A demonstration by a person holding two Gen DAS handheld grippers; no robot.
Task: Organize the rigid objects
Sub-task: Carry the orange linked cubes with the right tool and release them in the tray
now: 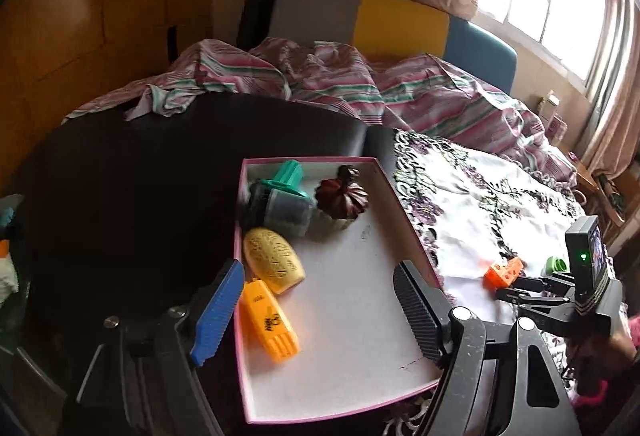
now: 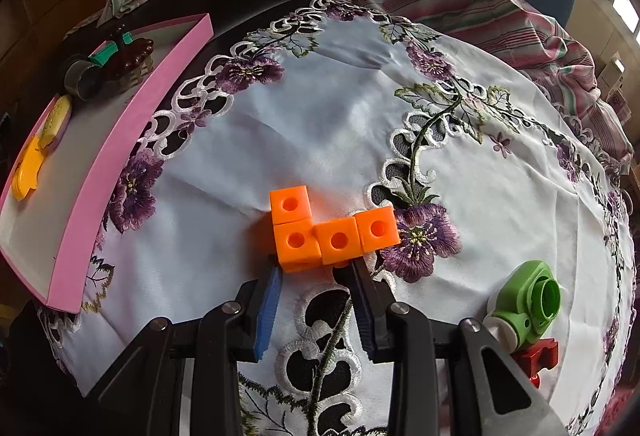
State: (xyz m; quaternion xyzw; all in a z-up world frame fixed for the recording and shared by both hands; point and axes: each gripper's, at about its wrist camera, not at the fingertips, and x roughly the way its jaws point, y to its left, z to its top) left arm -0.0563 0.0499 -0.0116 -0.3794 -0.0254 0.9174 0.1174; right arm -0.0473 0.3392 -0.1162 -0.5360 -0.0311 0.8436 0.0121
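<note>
A pink-walled shallow box (image 1: 372, 320) is seen holding an orange comb-like piece (image 1: 271, 320), a yellow oval piece (image 1: 274, 260), a teal-topped grey container (image 1: 282, 201) and a dark red pumpkin (image 1: 341, 197). Four joined orange cubes (image 2: 332, 232) lie on the embroidered cloth, with a green part (image 2: 526, 306) and a red part (image 2: 536, 356) near them.

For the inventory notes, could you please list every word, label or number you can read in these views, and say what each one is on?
No text can be read with confidence.
Orange flat piece in the pink-rimmed box: dark print, too blurred to read.
Yellow oval piece: embossed pattern or characters, illegible.
Orange cube block: round holes only, no lettering.
Green piece: no visible marking.
</note>
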